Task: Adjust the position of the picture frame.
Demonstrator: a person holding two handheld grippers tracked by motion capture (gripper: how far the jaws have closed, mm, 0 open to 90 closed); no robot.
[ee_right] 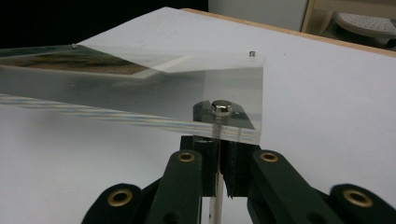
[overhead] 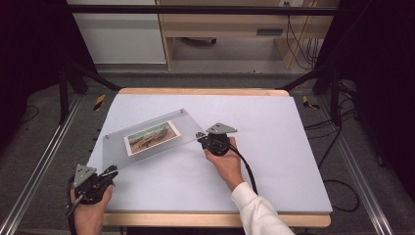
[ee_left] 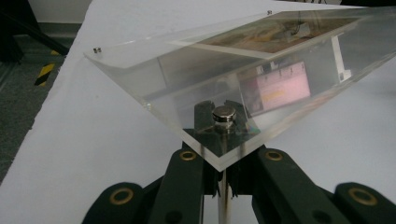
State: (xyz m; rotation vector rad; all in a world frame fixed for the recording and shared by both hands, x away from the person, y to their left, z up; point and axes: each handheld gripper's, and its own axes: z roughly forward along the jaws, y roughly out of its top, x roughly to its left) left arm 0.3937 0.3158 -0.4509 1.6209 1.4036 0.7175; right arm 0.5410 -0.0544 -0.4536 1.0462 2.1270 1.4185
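Clear plastic frame [overhead: 147,136] with a picture [overhead: 152,137] inside — held above the white table [overhead: 274,147], left gripper [overhead: 108,172] and right gripper [overhead: 201,137] each clamped on a corner.

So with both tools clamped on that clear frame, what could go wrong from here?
1. The left tool and right tool each pinch only a corner of the clear acrylic photo frame, beside a small round metal stud. The smooth plate may slip out.
2. The frame hangs tilted above the pale table mat. If one grip fails, it may drop or twist.
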